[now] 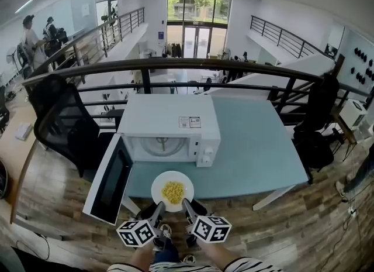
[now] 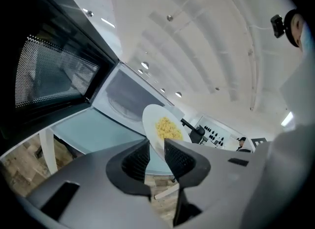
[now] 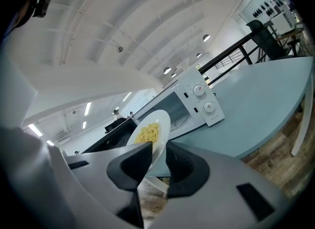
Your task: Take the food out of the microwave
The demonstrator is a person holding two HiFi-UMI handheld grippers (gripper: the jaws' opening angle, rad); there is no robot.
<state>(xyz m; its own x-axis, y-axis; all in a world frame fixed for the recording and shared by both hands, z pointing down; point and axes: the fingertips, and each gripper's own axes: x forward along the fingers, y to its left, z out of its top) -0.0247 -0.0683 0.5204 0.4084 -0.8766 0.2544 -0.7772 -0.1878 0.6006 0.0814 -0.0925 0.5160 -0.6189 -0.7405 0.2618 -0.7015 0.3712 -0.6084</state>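
Round white plate [image 1: 172, 176]: plain, no pattern. Loose yellow food [image 1: 173, 192]: uniform yellow. Boxy white microwave [image 1: 169, 119]: white casing. Its open door [image 1: 111, 180] has a white frame and a black window with a fine dotted mesh. Flat pale blue-green worktop [image 1: 257, 148]: one even tint. Left hand-held gripper [image 1: 158, 207] and right hand-held gripper [image 1: 186, 204]: dark grey jaws, cubes bearing black-and-white square markers. Wood-plank floor [image 1: 304, 230]: mottled brown and grey. Sleeves [image 1: 245, 263]: black-and-white stripes. Curved metal railing [image 1: 175, 63]: black.
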